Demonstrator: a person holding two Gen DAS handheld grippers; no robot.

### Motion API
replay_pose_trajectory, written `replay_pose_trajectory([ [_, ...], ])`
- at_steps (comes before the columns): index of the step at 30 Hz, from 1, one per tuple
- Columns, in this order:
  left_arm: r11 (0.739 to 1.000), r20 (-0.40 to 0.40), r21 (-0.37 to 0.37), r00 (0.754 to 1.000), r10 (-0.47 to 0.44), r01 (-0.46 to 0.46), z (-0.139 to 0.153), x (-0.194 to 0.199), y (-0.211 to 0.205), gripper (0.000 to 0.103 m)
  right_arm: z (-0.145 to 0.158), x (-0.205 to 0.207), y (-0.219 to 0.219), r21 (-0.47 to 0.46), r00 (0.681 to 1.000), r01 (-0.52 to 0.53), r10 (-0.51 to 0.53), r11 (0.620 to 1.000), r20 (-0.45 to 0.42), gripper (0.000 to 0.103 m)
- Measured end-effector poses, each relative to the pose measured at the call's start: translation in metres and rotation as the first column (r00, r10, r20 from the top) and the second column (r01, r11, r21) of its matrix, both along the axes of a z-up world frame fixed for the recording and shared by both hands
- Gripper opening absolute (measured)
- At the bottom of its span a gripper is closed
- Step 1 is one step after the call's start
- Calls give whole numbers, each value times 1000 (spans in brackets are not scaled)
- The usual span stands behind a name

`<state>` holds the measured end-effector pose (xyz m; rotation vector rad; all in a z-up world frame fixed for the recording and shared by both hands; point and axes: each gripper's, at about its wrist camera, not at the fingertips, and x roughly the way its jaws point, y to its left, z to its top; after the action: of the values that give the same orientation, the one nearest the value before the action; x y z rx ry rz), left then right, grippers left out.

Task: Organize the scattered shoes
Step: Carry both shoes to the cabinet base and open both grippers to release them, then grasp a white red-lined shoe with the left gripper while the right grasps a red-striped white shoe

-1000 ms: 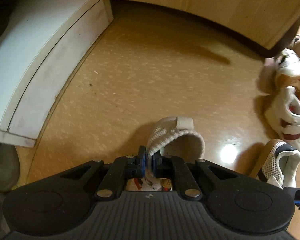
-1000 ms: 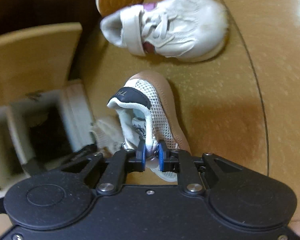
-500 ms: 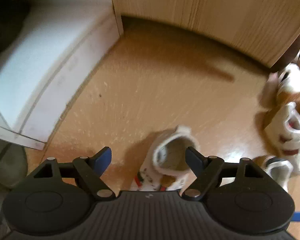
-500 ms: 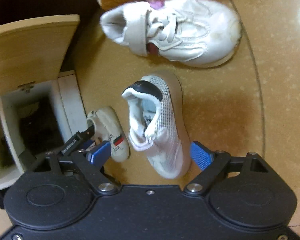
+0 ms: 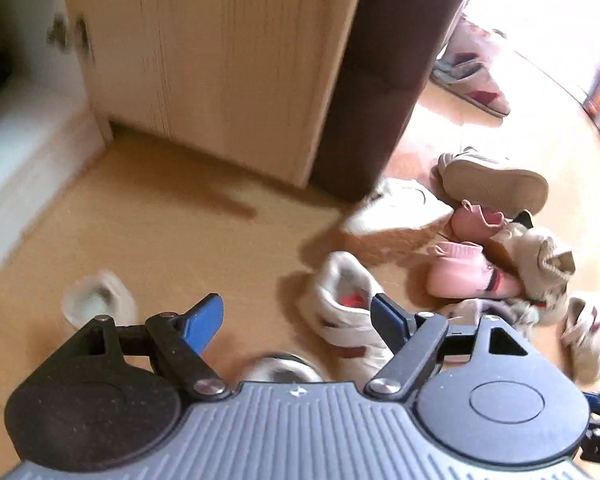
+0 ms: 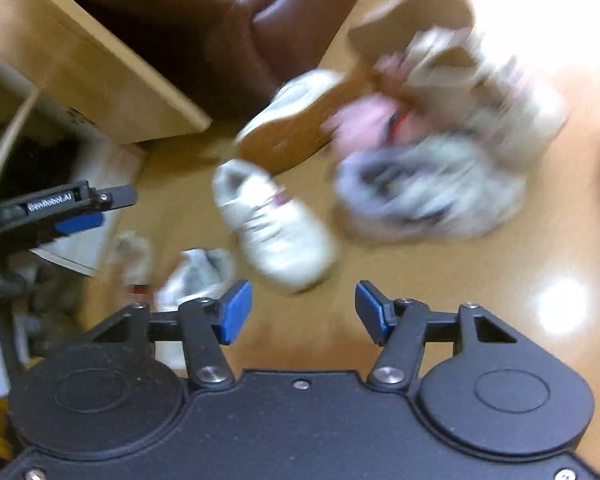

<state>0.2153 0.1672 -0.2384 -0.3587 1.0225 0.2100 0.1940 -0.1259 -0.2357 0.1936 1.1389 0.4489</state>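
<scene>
My left gripper (image 5: 296, 320) is open and holds nothing. Below it, by its right finger, lies a white sneaker with red straps (image 5: 346, 320). The small white knit shoe (image 5: 96, 304) stands on the floor at the left, and the white mesh shoe (image 5: 284, 368) peeks over the gripper body. My right gripper (image 6: 305, 316) is open with its jaws closing on nothing; only floor shows between them. Just beyond it is the white strapped sneaker (image 6: 272, 220). To its left sit the mesh shoe (image 6: 200, 272) and the knit shoe (image 6: 134, 256). The left gripper (image 6: 100, 208) shows at the left edge.
A pile of shoes lies at the right: pink ones (image 5: 460, 276), a tan-soled one (image 5: 496, 188), a white sneaker on its side (image 5: 396, 216), and a blurred grey-white sneaker (image 6: 428, 192). A wooden cabinet (image 5: 220, 60), a brown sofa (image 5: 388, 60) and a white shelf (image 5: 20, 140) border the floor.
Both grippers opened and let go: the left of the knit shoe, the right of the mesh shoe. Both then rose and swung toward the shoe pile; the right jaws have narrowed somewhat.
</scene>
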Motion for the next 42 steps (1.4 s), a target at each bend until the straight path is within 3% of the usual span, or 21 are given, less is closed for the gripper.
replay_pose_trajectory([
  [3, 997, -24, -11, 996, 83, -83, -15, 9, -13, 80, 7, 12, -46, -102, 996, 65, -58, 993, 70, 61],
  [5, 989, -44, -26, 988, 146, -147, -26, 11, -15, 75, 8, 21, -79, -141, 983, 171, -159, 975, 96, 61],
  [7, 976, -70, -48, 975, 211, -215, -38, 16, -15, 60, 9, 30, -101, -167, 964, 257, -239, 952, 117, 61],
  [9, 971, -91, -30, 969, 232, -235, -45, 19, -16, 50, 6, 38, -138, -214, 929, 366, -341, 906, 143, 61],
  [11, 969, -105, -23, 965, 241, -245, -53, 21, -16, 49, 4, 46, -160, -257, 906, 421, -392, 870, 157, 61],
  [15, 971, -90, 0, 967, 238, -239, -60, 25, -16, 49, -7, 64, -177, -315, 907, 421, -384, 851, 175, 61],
  [20, 969, -93, -28, 966, 241, -245, -70, 29, -12, 46, -21, 79, -191, -401, 915, 403, -362, 823, 176, 58],
  [25, 973, -100, -22, 969, 227, -230, -73, 34, -13, 46, -24, 70, -246, -421, 835, 540, -526, 729, 160, 58],
  [27, 961, -95, -43, 959, 267, -272, -69, 29, -8, 46, -14, 61, -257, -352, 796, 603, -569, 716, 207, 58],
  [28, 959, -98, -45, 957, 274, -279, -68, 27, -6, 46, -14, 61, -255, -342, 797, 603, -567, 721, 208, 58],
  [29, 959, -99, -50, 957, 273, -278, -67, 26, -5, 46, -9, 62, -248, -300, 812, 584, -545, 754, 209, 58],
  [31, 958, -97, -64, 958, 271, -278, -66, 24, -2, 46, -5, 64, -233, -265, 854, 517, -474, 814, 213, 58],
  [33, 961, -93, -49, 959, 267, -272, -65, 25, -2, 46, -5, 70, -202, -253, 919, 378, -329, 891, 216, 58],
  [34, 963, -90, -40, 960, 264, -268, -65, 25, -3, 46, -9, 73, -193, -227, 936, 333, -293, 915, 193, 56],
  [36, 970, -92, -42, 968, 234, -238, -69, 28, -6, 46, -17, 75, -187, -206, 952, 295, -269, 933, 145, 56],
  [39, 974, -96, -76, 974, 205, -212, -73, 33, -6, 46, -29, 73, -196, -239, 959, 279, -261, 930, 106, 53],
  [42, 985, -80, -79, 985, 150, -156, -72, 39, -15, 43, -30, 77, -212, -317, 949, 316, -303, 894, 90, 55],
])
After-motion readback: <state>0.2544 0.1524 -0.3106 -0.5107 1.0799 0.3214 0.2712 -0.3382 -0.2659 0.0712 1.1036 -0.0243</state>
